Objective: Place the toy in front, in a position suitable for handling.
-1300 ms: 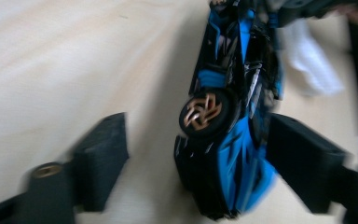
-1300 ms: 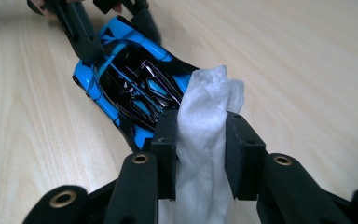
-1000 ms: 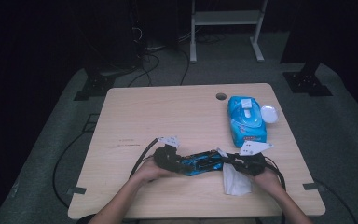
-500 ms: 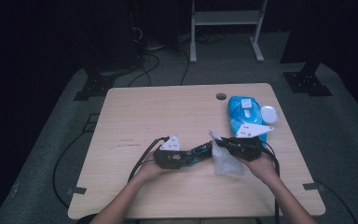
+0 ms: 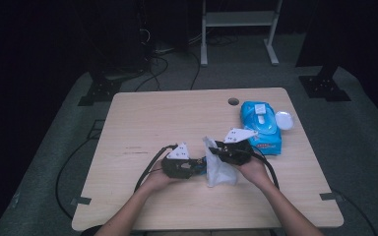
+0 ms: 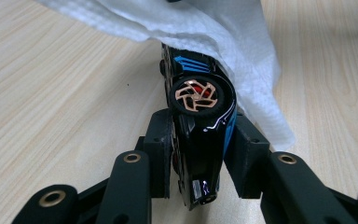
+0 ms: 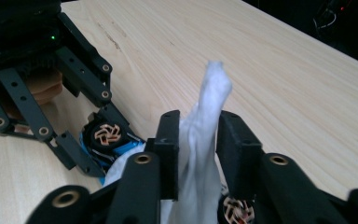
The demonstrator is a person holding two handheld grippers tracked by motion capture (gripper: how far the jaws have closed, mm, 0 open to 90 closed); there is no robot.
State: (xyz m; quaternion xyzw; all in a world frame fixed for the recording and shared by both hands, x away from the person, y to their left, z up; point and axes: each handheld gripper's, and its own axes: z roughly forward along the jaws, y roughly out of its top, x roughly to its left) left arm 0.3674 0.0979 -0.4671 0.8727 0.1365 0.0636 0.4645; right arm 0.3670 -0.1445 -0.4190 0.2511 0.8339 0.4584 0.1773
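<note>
A black and blue toy car (image 6: 198,107) with copper wheels lies on its side between the jaws of my left gripper (image 6: 198,158), which is shut on it just above the table. Its jaws have just eased open a little with the car still pinched. My right gripper (image 7: 198,154) is shut on a white wipe (image 7: 209,107); its jaws have just been opening, and the bunched wipe still fills the gap. In the high view the right gripper (image 5: 211,151) holds the wipe (image 5: 219,169) draped over the front of the car (image 5: 202,169).
A blue pack of wipes (image 5: 260,125) lies at the table's (image 5: 177,113) right side with a white round lid (image 5: 284,120) beside it. A cable hole (image 5: 233,102) sits near the far edge. Cables trail off the left gripper to the floor.
The right gripper has risen and moved away from the front edge, lifting the wipe off the table and over the car. The left gripper has kept still with the car.
</note>
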